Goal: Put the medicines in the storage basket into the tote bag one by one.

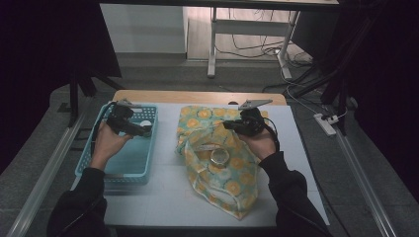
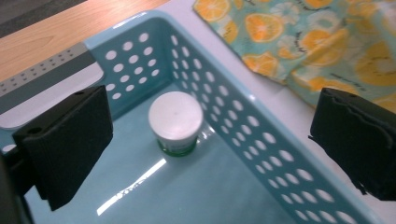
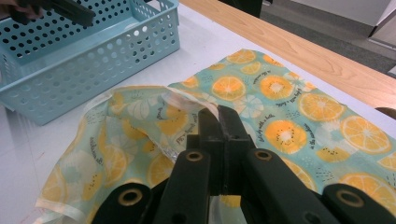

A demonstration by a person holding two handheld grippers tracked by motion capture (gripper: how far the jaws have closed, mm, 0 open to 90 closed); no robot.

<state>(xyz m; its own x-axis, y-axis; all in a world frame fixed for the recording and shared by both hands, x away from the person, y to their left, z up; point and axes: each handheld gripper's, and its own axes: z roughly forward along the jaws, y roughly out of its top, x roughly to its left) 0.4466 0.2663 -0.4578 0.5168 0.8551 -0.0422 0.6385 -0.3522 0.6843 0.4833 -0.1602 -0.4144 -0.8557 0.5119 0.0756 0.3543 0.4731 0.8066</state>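
Note:
A teal bag with an orange-slice print [image 1: 225,185] [image 2: 299,42] [image 3: 280,93] lies mid-table, its mouth pulled open. My right gripper [image 1: 227,125] [image 3: 219,114] is shut on the raised rim of that mouth. A round clear-topped jar [image 1: 219,156] sits inside the bag. To the left stands a light blue perforated basket [image 1: 89,158] [image 2: 243,135] [image 3: 93,56]. A small white-lidded jar with a green label [image 2: 175,119] [image 1: 146,124] stands in its far corner. My left gripper [image 1: 143,130] [image 2: 212,140] hovers over the basket, open wide, above the jar without touching it.
A white mat [image 1: 306,163] covers the table, with a wooden strip [image 1: 197,96] along the far edge. Beyond it are grey floor, white table legs [image 1: 212,44] and cables. A power strip [image 1: 326,123] lies on the floor at right.

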